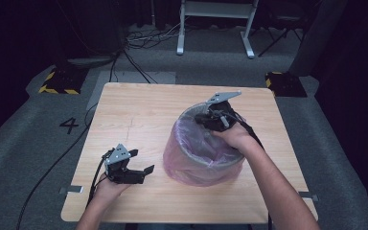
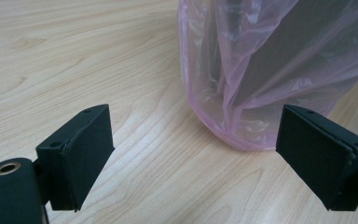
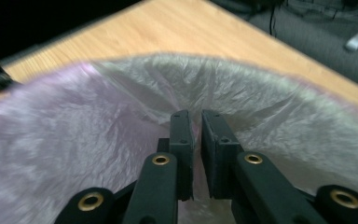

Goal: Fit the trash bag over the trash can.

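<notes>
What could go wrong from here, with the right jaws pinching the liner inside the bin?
The right gripper pinches thin pink bag film; a hard pull could tear it or tug it off the bin rim. The left gripper sits open on the table, apart from the bin, so nothing steadies it; it may slide or tip.

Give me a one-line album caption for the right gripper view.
Right gripper pinching the pink plastic liner inside the bin, wooden table beyond.

We are seeing a translucent pink bag [image 1: 191, 163] lining a grey bin [image 1: 206, 160], a pale wood-grain table [image 1: 139, 120], and yellow-and-black striped blocks [image 1: 60, 81].
</notes>
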A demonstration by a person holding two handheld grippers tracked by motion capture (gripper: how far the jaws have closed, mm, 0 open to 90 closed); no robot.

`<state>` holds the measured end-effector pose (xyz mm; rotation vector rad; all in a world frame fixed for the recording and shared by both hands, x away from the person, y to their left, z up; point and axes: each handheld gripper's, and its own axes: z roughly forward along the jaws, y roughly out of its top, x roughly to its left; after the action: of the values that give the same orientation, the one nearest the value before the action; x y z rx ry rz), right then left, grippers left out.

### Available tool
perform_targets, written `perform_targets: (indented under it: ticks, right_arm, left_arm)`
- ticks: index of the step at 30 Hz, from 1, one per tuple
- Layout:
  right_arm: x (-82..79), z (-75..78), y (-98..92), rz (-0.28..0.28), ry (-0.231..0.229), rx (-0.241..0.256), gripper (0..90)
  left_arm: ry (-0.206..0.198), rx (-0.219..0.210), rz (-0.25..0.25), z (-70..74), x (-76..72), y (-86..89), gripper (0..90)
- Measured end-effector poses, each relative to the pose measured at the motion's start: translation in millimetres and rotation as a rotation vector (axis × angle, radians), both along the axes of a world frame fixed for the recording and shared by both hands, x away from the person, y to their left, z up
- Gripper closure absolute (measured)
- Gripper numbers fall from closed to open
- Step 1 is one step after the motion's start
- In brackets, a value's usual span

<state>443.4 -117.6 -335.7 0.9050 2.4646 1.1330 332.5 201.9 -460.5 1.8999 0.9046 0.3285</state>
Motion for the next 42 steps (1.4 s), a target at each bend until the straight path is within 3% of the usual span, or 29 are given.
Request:
perform_targets:
  ticks: [4,8,15,19,21,26,29,30,31,33,39,42]
  right_arm:
    - [7.6,-13.9,7.7,-0.013,0.064,-0.055,81.6]
    - [13.6,-30.8,14.3,-0.002,0.141,-0.073,78.7]
    - [15.4,-50.4,22.1,0.043,0.237,-0.224,77.2]
    - [13.5,-41.5,21.3,0.035,0.221,-0.185,69.8]
    - [8.9,-27.2,20.8,0.05,0.211,-0.132,69.5]
    - [0.1,3.7,17.2,0.069,0.16,-0.058,69.3]
    - [-8.0,16.9,12.3,0.075,0.143,-0.007,69.7]
    - [-10.3,18.9,10.7,0.078,0.152,0.014,70.0]
    - [-13.0,19.7,9.7,0.089,0.162,0.031,70.7]
    - [-17.4,16.8,10.3,0.108,0.187,0.029,72.1]
    - [-18.6,-13.4,22.8,0.162,0.296,-0.034,75.0]
    - [-22.2,-25.2,32.9,0.209,0.325,-0.095,75.6]
  left_arm:
    - [0.005,-0.02,0.004,0.7,0.6,0.7,10.7]
    - [-0.001,-0.031,0.002,2.1,0.3,2.4,9.6]
    - [-0.013,-0.034,-0.002,3.4,-0.3,2.7,9.3]
    - [-0.01,-0.039,0.005,2.9,0.9,4.8,8.7]
    - [-0.008,-0.038,0.008,2.7,1.0,5.0,8.6]
    - [-0.028,-0.046,0.018,4.8,-0.4,4.4,8.8]
    - [-0.034,-0.076,0.034,12.7,3.4,8.2,10.9]
    - [-0.036,-0.109,0.031,16.7,5.4,10.0,12.2]
    - [-0.043,-0.142,0.026,22.0,8.2,11.9,13.7]
    - [-0.058,-0.145,0.034,30.6,11.8,11.0,14.4]
    - [-0.108,-0.138,0.008,64.2,29.8,-1.8,14.5]
    - [-0.104,-0.162,-0.021,78.9,45.6,-13.5,14.9]
